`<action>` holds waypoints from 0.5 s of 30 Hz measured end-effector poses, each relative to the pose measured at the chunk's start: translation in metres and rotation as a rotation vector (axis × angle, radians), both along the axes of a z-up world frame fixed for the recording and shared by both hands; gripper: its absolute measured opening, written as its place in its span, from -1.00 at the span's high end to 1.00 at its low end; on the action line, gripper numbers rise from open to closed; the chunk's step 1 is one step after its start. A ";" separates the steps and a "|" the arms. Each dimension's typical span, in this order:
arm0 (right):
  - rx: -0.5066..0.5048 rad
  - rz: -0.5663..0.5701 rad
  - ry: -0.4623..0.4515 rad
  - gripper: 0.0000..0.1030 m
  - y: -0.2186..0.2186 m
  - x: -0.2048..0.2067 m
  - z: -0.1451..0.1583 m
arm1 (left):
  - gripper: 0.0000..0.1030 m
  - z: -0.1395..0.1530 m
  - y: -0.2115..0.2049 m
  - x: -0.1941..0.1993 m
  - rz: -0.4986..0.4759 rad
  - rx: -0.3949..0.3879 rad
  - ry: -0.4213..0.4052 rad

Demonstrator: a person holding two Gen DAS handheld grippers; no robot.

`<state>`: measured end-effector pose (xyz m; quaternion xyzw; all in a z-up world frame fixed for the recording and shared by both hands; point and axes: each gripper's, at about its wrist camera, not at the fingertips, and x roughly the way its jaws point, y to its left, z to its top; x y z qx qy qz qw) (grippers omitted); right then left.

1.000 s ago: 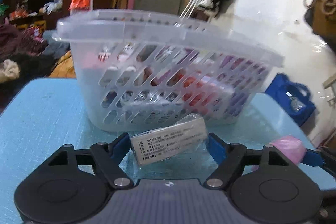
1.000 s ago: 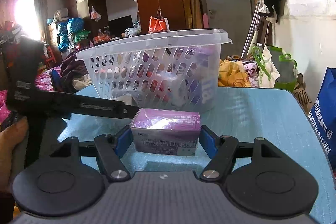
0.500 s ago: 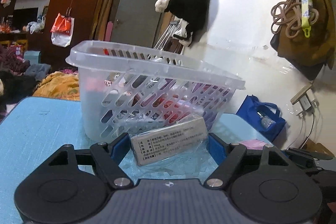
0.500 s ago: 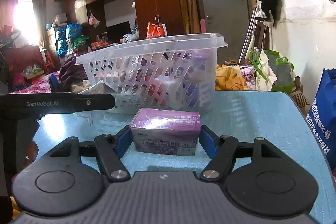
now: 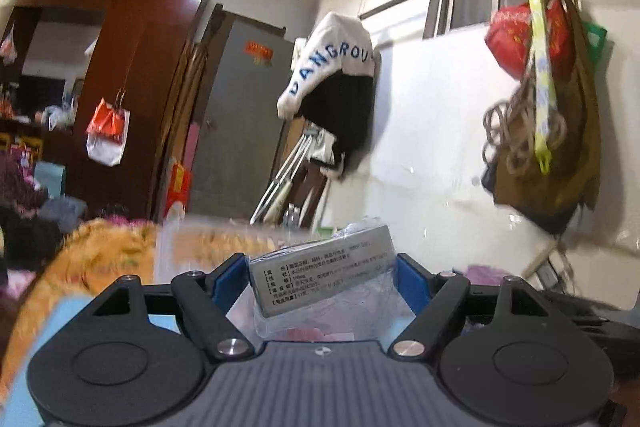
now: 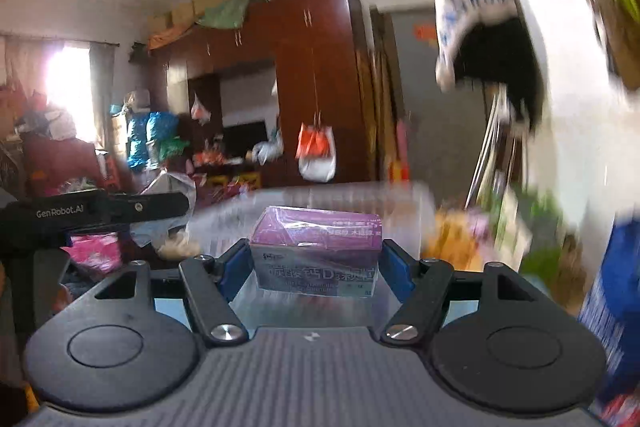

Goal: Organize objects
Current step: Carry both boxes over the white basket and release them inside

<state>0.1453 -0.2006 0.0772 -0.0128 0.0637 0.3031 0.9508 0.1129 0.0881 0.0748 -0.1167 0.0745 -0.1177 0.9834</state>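
My left gripper [image 5: 322,277] is shut on a grey box wrapped in clear plastic [image 5: 324,277], held tilted and raised. My right gripper [image 6: 316,263] is shut on a purple medicine box [image 6: 316,255], also raised. The clear plastic basket shows only as a blurred rim just beyond the boxes, in the left wrist view [image 5: 208,231] and the right wrist view [image 6: 360,195]. The left gripper's black body [image 6: 92,211] shows at the left of the right wrist view, with its plastic-wrapped load [image 6: 168,203] at its tip.
A strip of blue table [image 5: 72,307] shows low left. Behind stand a dark red wardrobe [image 5: 120,75], a grey door [image 5: 240,131], a hanging white-and-black garment [image 5: 336,87] and bags on the wall [image 5: 540,131]. A blue bag [image 6: 616,287] is at the right.
Both grippers have risen and tilted upward with their boxes. The basket has dropped from the middle of both views to a blurred rim at the fingers. The views are motion-blurred.
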 end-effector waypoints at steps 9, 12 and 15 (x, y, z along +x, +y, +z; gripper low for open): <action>-0.117 -0.017 0.145 -0.42 0.059 0.125 0.037 | -0.58 0.041 0.013 0.114 0.101 0.050 0.228; -0.161 -0.038 0.139 -0.89 0.069 0.132 0.022 | -0.75 0.024 0.017 0.132 0.120 0.049 0.270; -0.184 -0.040 0.120 -0.97 0.072 0.127 0.014 | -0.83 0.009 0.026 0.135 0.134 0.024 0.278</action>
